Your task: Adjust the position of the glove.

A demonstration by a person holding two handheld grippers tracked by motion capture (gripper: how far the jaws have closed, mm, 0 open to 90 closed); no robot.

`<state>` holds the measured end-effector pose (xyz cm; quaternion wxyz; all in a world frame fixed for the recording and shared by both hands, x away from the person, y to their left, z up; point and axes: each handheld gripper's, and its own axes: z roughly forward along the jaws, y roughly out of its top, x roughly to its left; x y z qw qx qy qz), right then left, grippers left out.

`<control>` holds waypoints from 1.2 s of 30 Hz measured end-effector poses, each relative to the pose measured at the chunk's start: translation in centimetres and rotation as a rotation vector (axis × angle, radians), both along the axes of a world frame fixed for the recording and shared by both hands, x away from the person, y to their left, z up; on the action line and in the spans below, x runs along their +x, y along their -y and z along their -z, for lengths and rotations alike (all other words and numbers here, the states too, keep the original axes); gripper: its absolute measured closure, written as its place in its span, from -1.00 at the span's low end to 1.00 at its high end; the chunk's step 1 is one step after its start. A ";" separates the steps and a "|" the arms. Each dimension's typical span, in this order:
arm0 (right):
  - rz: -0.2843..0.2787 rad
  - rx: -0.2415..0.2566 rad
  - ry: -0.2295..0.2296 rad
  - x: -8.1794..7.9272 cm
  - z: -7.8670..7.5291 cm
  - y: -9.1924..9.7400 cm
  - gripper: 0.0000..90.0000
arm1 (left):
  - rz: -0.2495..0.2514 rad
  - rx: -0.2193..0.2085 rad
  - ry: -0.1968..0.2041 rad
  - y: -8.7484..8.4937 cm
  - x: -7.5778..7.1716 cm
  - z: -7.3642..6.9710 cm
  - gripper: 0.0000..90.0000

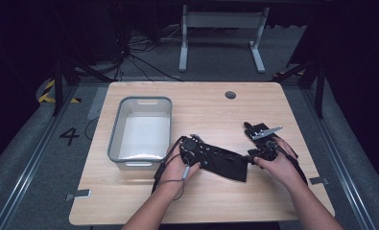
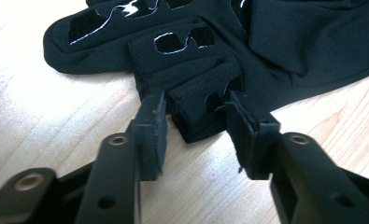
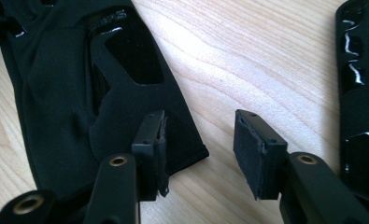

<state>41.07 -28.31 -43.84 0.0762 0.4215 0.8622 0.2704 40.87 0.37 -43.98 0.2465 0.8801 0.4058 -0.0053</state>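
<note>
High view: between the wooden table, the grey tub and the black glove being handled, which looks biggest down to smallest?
1. wooden table, by far the largest.
2. grey tub.
3. black glove, clearly smaller than the tub, though hands and grippers cover part of it.

Black glove [image 1: 224, 163] flat on the table [image 1: 201, 201], second glove [image 1: 255, 130] nearby

A lab — floor rails [image 1: 31, 158], hazard tape [image 1: 46, 91], cables [image 1: 139, 55].
</note>
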 end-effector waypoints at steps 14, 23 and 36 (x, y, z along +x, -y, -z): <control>-0.059 -0.045 0.024 -0.3 0.2 -0.9 0.51 | -0.004 0.029 0.024 0.0 0.0 0.0 0.70; -0.069 -0.052 0.016 -0.4 0.1 -1.3 0.80 | 0.000 0.035 0.031 -0.1 -0.1 -0.1 0.94; -0.076 -0.077 0.054 -0.9 -0.6 -1.3 0.93 | 0.008 0.009 0.052 -0.4 -0.5 -1.0 0.96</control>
